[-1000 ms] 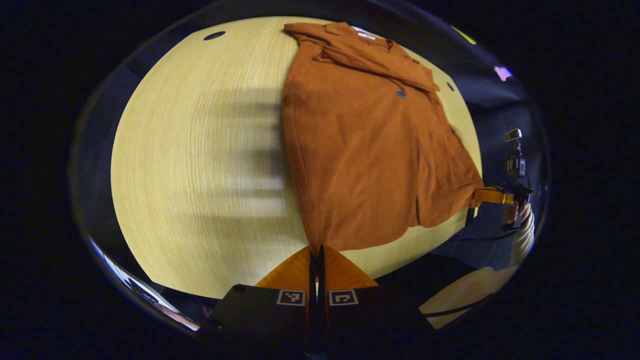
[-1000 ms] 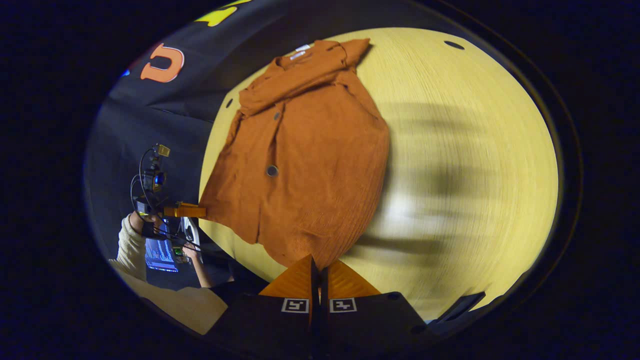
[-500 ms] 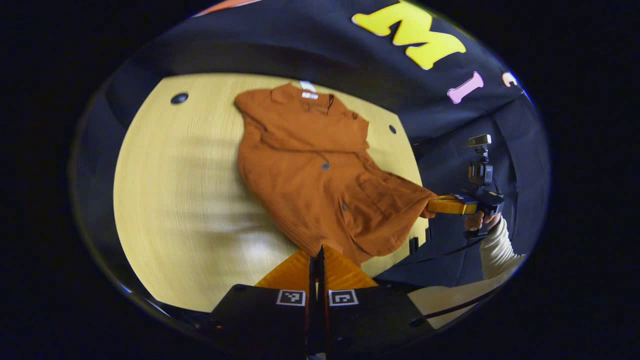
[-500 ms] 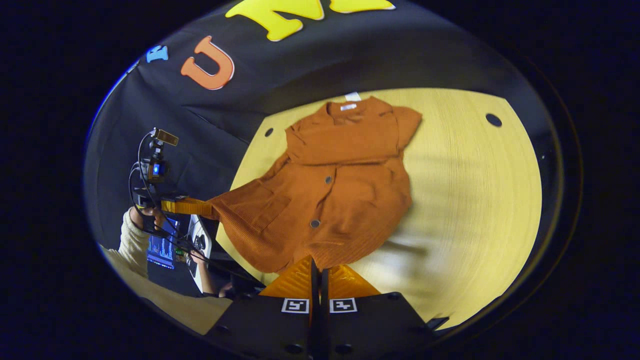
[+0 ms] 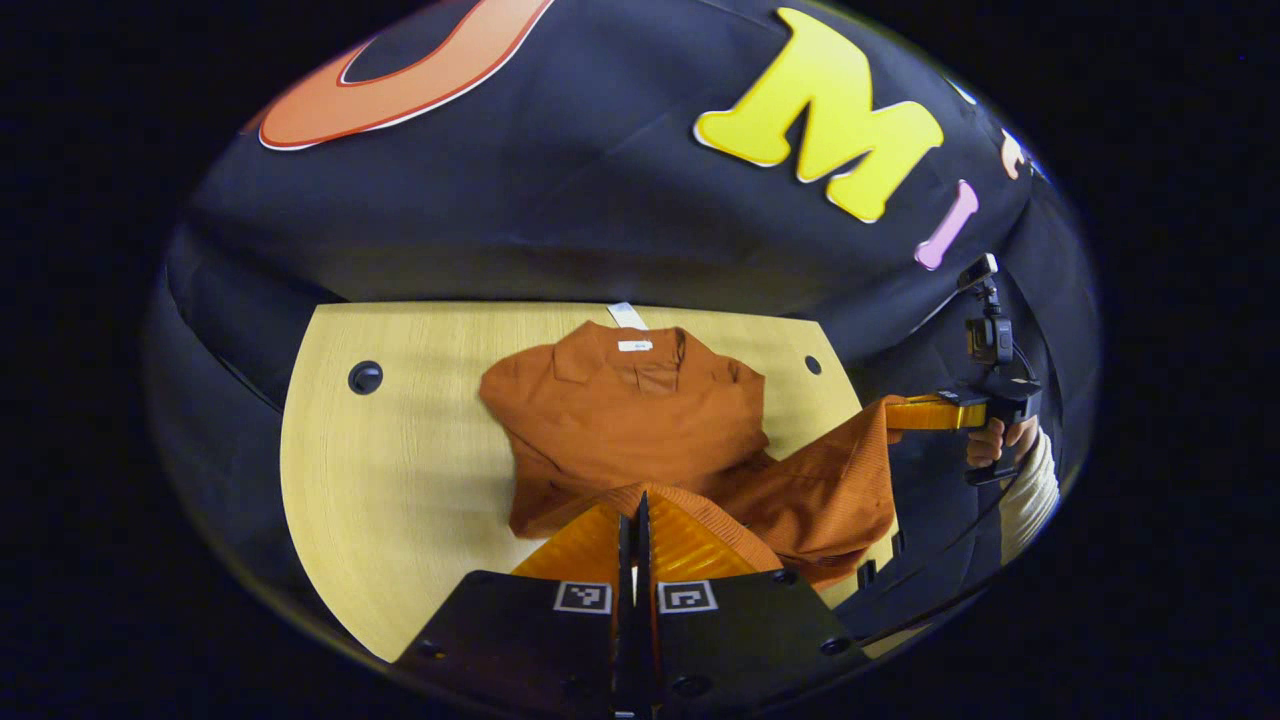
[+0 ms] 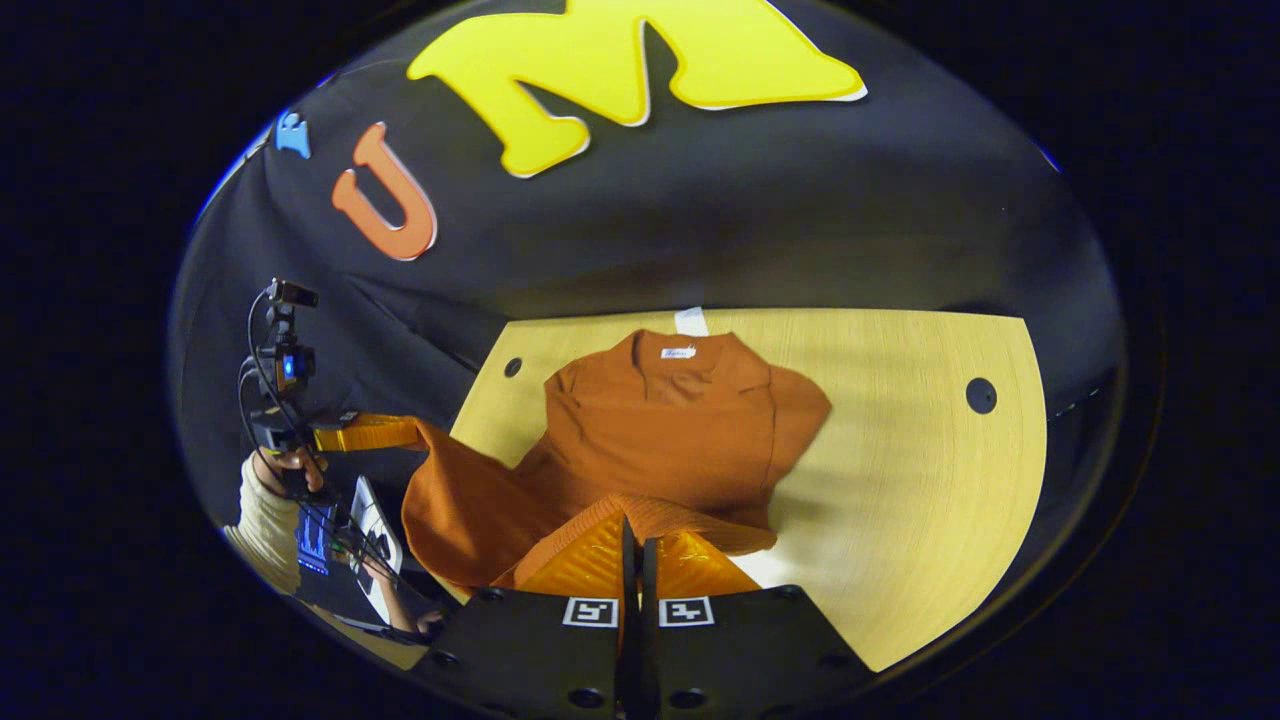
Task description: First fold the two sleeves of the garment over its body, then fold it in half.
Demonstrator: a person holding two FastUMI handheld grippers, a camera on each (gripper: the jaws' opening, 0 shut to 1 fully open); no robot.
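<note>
The left tongs [image 5: 632,520] are pressed together on the hem of the orange shirt [image 5: 640,420], pinching one bottom corner. The shirt's collar end lies flat on the wooden surface [image 5: 400,480], sleeves already folded over its body, while the lower half hangs lifted between both grips. The right tongs [image 6: 632,545] pinch the other hem corner. This looks like the fold-in-half step; next, both corners should travel together toward the collar and be laid down level.
</note>
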